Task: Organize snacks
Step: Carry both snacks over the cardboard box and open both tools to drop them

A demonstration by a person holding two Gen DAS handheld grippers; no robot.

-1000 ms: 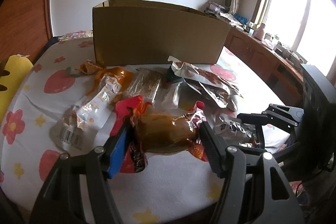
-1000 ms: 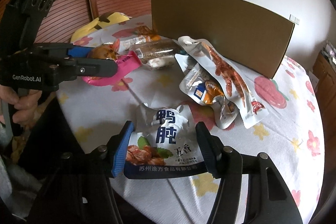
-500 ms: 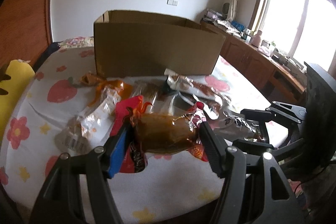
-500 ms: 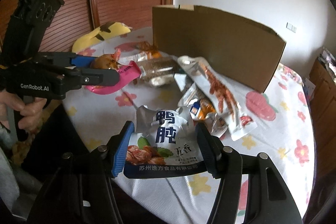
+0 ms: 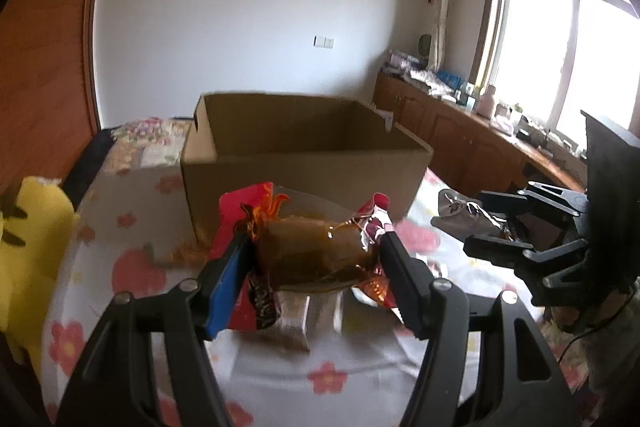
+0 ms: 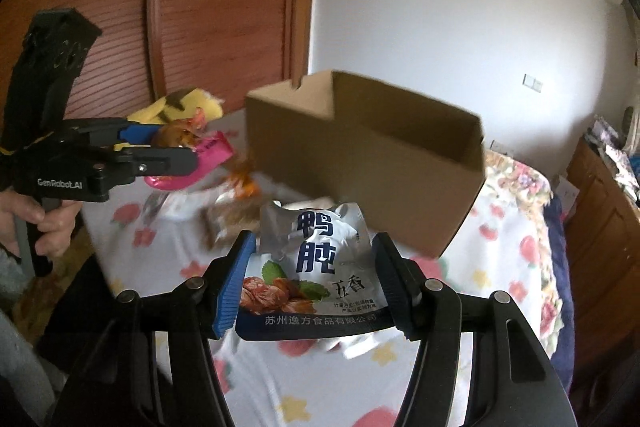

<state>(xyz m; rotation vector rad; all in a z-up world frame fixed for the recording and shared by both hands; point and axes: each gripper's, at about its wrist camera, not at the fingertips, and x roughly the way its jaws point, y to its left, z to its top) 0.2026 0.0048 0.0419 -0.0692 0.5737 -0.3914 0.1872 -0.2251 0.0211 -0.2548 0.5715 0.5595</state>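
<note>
Both grippers have lifted their packets clear of the flowered tablecloth since a second ago, and the open cardboard box now shows its bare inside ahead of both sets of jaws, where before only its front wall showed. That likely means the carry to the box is under way, with the drop still to come.

The box stands just beyond the jaws in both views, open side up. Below and behind the jaws, the remaining snack packets lie blurred on the cloth.

The left gripper stands about half open, clamped on a red packet with a clear window showing glossy brown meat. The right gripper, likewise half open, pinches a crumpled silver-and-navy duck gizzard pouch by its sides.
</note>
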